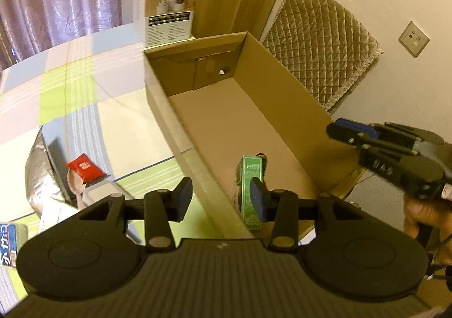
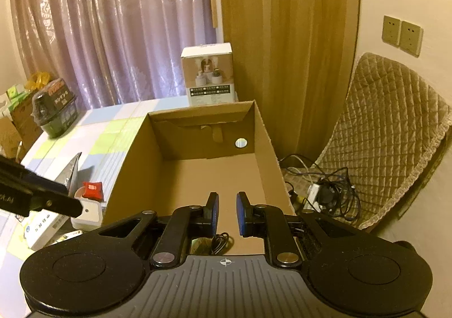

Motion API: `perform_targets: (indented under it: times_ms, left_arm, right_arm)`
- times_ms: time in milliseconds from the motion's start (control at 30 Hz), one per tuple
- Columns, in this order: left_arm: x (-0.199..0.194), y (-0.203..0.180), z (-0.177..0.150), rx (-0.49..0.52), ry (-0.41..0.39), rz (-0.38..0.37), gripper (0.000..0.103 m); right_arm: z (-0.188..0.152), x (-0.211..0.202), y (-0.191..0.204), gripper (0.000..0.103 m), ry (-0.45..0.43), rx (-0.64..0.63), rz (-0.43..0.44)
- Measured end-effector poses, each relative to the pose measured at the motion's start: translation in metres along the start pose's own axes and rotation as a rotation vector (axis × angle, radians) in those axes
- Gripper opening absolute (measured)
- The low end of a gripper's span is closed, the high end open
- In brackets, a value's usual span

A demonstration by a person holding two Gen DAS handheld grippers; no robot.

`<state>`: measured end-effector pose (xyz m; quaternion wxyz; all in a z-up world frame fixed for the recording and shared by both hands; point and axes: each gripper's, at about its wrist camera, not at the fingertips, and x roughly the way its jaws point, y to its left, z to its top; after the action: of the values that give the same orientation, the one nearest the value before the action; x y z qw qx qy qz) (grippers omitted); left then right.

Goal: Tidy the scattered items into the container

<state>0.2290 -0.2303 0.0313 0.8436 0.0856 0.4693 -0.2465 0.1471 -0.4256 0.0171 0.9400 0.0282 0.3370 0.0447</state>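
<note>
Two grippers hang at the near end of an open cardboard box (image 1: 271,109) that sits on a checked tablecloth (image 1: 70,97). The left gripper (image 1: 221,199) straddles the box's near-left wall, its jaws parted with nothing between them: one blue pad outside over the cloth, the other inside, just in front of a green packet (image 1: 248,176). That packet stands on its long edge inside the box, close against the left wall, narrow and flat with pale print on its face; whether the pad touches it I cannot tell. A small coil of black cord (image 2: 221,241) lies on the box floor, just below the right gripper (image 2: 227,213), whose jaws are drawn close together and hold nothing.

Still out on the cloth, left of the box and well apart from the left gripper's pads, lie a red sachet (image 1: 84,169), a silver foil pouch (image 1: 42,171) and a white block (image 2: 90,212). A white printed carton (image 1: 166,7) stands past the box's far end
</note>
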Motion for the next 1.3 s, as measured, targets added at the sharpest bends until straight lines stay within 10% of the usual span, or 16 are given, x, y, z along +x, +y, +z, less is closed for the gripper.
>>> perform_targets:
  times_ms: [400,500,833,1300]
  left_arm:
    - [-0.056,0.05,-0.076,0.03,-0.051,0.099,0.054]
    - [-0.073,0.072,-0.107,0.032,-0.069,0.145,0.058]
    - [-0.11,0.146,-0.19,-0.025,-0.012,0.257,0.071]
    - [-0.119,0.166,-0.201,-0.002,0.012,0.256,0.096]
  right_arm:
    - [-0.014,-0.04,0.046,0.019,-0.041,0.028,0.088]
    - [-0.02,-0.049,0.066,0.092,-0.066,0.026,0.116]
    - [-0.039,-0.06,0.152,0.092,-0.055,-0.075,0.245]
    - [-0.096,-0.033,0.222,0.093,0.117,-0.185,0.3]
